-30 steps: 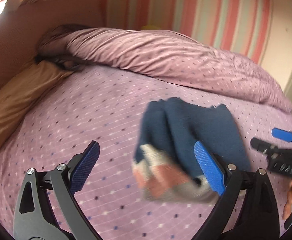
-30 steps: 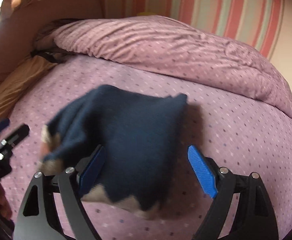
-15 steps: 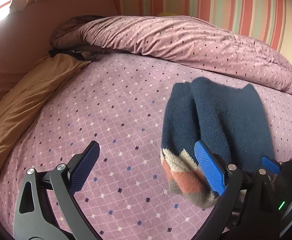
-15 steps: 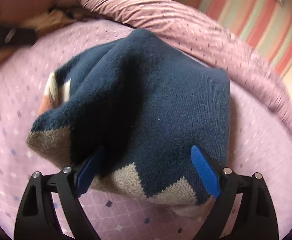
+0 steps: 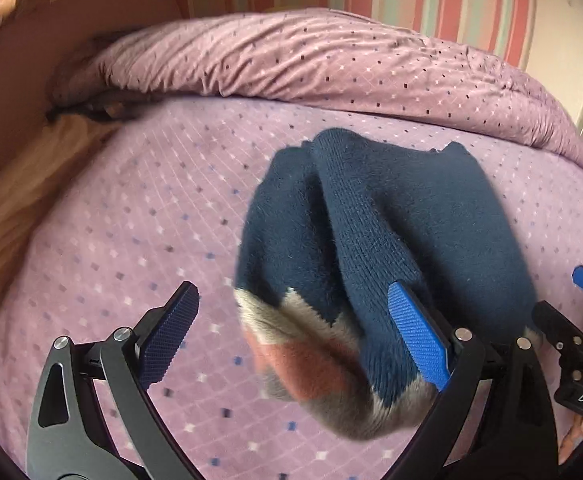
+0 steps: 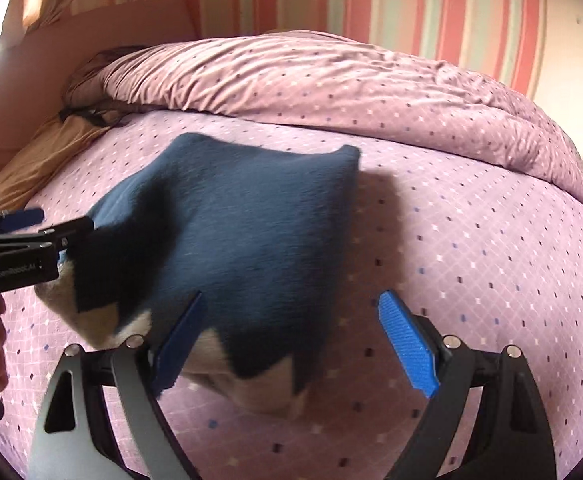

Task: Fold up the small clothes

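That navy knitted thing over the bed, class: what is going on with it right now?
A person with a gripper in each hand is handling a navy knitted garment above the purple bedspread. The left gripper and right gripper both have open jaws, each with one finger under the cloth. It hangs bunched, not yet folded.

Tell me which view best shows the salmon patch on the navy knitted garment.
Left wrist view: the navy knitted garment turns its hem toward the lens, baring the salmon patch between beige zigzags. Right wrist view shows mostly navy back and beige hem points; no salmon is visible.
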The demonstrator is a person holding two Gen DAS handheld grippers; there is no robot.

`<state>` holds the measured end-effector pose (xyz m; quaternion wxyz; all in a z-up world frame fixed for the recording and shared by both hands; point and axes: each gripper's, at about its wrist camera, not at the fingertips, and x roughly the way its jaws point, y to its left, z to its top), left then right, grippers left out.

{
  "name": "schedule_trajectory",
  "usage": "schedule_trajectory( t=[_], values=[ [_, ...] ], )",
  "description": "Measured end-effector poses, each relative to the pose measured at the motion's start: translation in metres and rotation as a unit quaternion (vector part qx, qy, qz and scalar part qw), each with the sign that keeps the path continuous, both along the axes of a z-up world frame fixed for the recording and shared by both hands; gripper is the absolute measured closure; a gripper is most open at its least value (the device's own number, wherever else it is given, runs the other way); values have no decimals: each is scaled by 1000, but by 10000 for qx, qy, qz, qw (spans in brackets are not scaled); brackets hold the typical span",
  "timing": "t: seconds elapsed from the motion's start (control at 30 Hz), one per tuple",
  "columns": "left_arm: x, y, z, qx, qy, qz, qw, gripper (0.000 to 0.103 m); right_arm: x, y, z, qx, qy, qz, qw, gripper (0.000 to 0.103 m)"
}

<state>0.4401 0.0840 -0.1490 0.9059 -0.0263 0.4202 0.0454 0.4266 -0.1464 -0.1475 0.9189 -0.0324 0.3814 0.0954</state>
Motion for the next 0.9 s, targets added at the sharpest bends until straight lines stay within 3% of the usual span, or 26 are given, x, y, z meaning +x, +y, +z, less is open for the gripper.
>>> schedule_trajectory(
  t=[0.1, 0.27, 0.33, 0.4, 0.47, 0.53, 0.6, 0.7, 0.9],
  values=[
    [-4, 2, 3, -637, -257, -312, 9972, 11, 5, -8, -1, 77, 45, -13, 10000, 15],
    [-13, -22, 4, -522, -465, -894, 9935, 10, 8, -13, -3, 189, 91, -6, 9998, 15],
    [-8, -28, -4, -435, -242, -872, 9950, 10, 5, -14, -4, 247, 103, -3, 9996, 15],
    [-2, -29, -12, -735, -22, -844, 9937, 11, 5, -14, -4, 281, 112, 38, 9995, 15],
    [3, -35, -19, -701, 131, -852, 9938, 22, 5, -15, -4, 288, 139, 63, 9995, 15],
    [7, -44, -24, -651, 294, -903, 9934, 59, 6, -17, -4, 300, 151, 65, 9994, 14],
    [10, -49, -23, -576, 318, -826, 9944, 69, 8, -19, -4, 304, 172, 39, 9994, 14],
    [10, -41, -17, -801, 240, -742, 9937, 75, 9, -22, -3, 352, 181, 18, 9992, 14],
    [3, -36, 4, -684, -119, -632, 9956, 77, 13, -23, -1, 598, 256, 22, 9979, 14]
  ],
)
